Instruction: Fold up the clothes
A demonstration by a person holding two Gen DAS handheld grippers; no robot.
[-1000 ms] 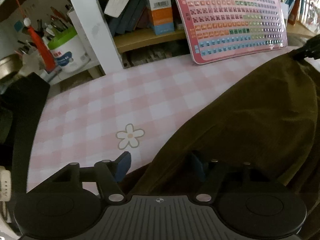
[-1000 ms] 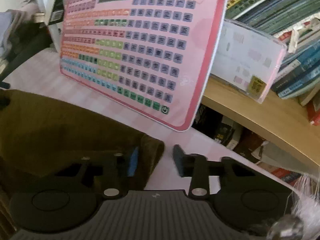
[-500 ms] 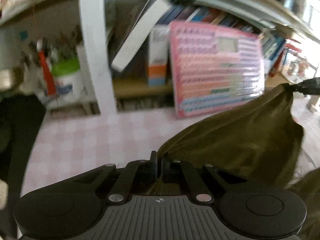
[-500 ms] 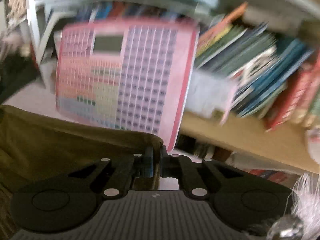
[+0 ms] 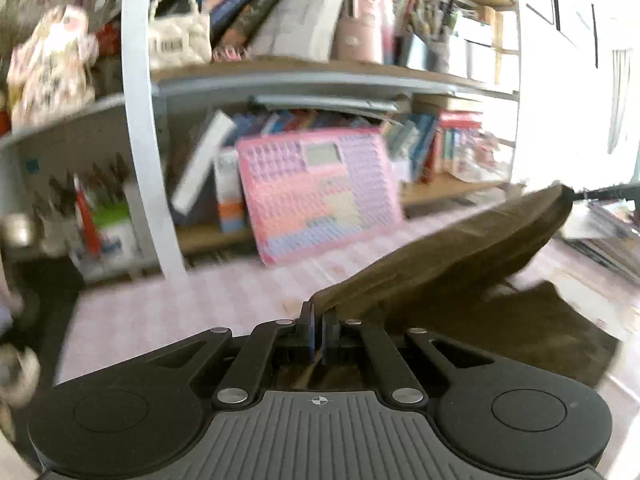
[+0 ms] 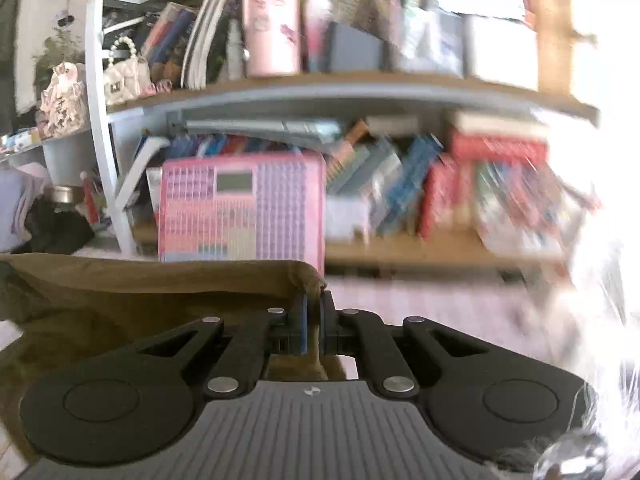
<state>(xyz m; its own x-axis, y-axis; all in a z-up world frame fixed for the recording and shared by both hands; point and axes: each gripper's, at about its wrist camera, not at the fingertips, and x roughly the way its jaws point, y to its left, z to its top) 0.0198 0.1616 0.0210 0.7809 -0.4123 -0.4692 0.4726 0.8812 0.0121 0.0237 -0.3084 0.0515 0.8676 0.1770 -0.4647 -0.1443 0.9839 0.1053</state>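
An olive-brown garment (image 5: 452, 252) is held up by two corners above the pink checked tablecloth (image 5: 172, 304). My left gripper (image 5: 318, 320) is shut on its near-left corner; the cloth stretches up and right to the other gripper's tip at the far right. In the right wrist view my right gripper (image 6: 314, 312) is shut on the garment's right corner, and the garment (image 6: 152, 284) stretches left as a taut top edge with the rest hanging below.
A pink key-chart board (image 5: 320, 196) leans against the bookshelf (image 5: 304, 76) behind the table; it also shows in the right wrist view (image 6: 240, 208). A white shelf post (image 5: 140, 120) and a green-lidded tub (image 5: 112, 228) stand at the left.
Both grippers closed on the garment's corners, then rose and tilted back, lifting the cloth off the table. The views now look at the upper shelves.
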